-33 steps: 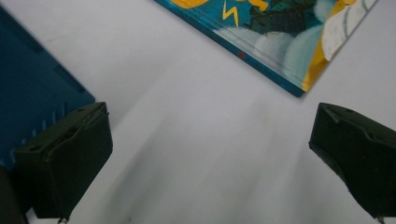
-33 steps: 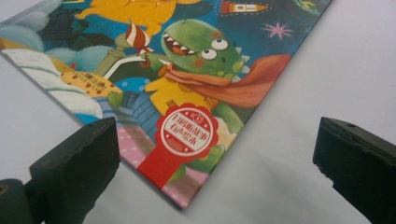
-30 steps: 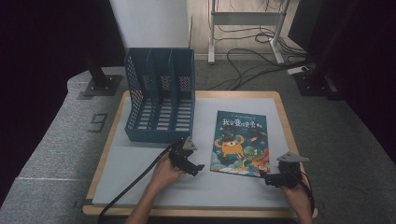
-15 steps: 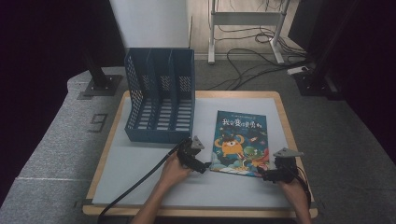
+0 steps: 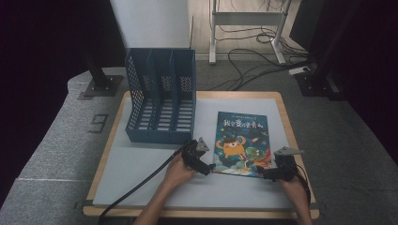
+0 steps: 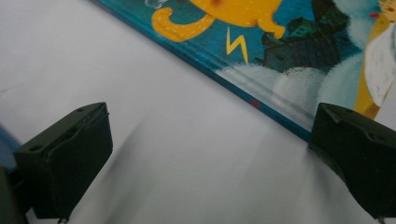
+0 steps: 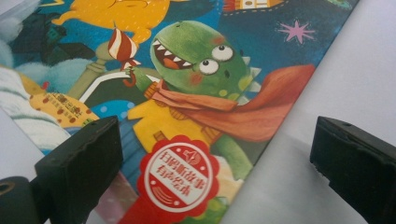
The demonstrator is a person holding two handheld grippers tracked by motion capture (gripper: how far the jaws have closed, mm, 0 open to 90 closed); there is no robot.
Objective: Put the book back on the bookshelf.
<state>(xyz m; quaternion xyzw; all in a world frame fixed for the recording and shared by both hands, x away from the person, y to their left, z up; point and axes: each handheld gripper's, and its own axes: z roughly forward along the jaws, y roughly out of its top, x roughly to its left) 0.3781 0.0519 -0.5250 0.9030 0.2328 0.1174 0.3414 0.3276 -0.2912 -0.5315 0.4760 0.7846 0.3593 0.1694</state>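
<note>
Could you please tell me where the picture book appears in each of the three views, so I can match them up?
High view: the picture book lies flat on the white table, right of the blue file rack.
Left gripper view: its near left corner and spine edge run across the upper right.
Right gripper view: its near right corner spreads across the left and middle.
Shared landmark: the orange creature on the cover.

Both my tools are black: the left tool (image 5: 199,159) trails a thick black cable (image 5: 141,185), the right tool (image 5: 278,172) carries a grey three-cornered plate (image 5: 288,151). My forearms are bare, unsleeved.
</note>
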